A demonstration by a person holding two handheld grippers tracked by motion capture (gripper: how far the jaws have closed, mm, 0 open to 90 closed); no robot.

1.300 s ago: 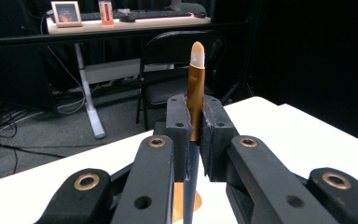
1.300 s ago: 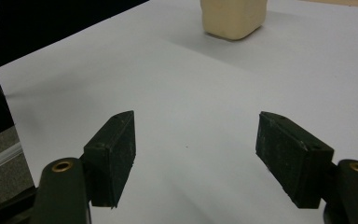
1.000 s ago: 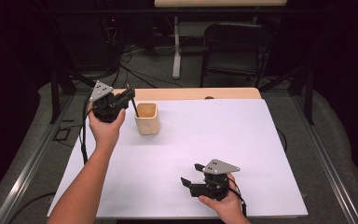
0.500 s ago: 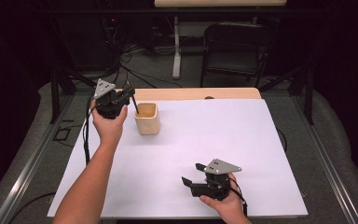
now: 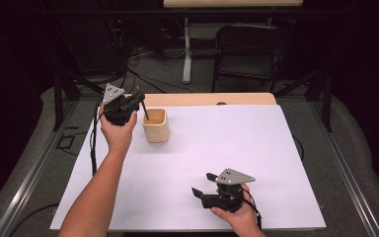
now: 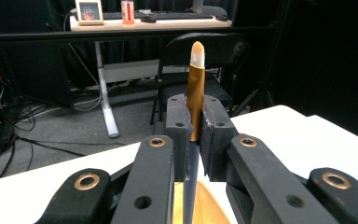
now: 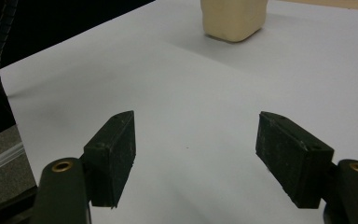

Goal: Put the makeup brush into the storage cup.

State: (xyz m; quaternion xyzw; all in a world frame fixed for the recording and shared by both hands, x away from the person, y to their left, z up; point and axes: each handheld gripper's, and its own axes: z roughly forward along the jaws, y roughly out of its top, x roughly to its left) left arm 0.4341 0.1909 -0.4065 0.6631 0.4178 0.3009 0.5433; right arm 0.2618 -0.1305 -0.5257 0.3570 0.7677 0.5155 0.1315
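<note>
Paintbrush [image 6: 196,88] stood clamped between the left gripper's [image 5: 134,100] closed jaws, its handle dipping into the beige cup [image 5: 156,125] at the gripper's four o'clock, lower end hidden, while the right gripper [image 7: 196,154] rested spread and empty.

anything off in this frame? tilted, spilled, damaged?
Nothing stands out. The left gripper is shut on a brush, bristle tip up, above the beige cup, which stands upright on the white table. The right gripper rests open.
</note>
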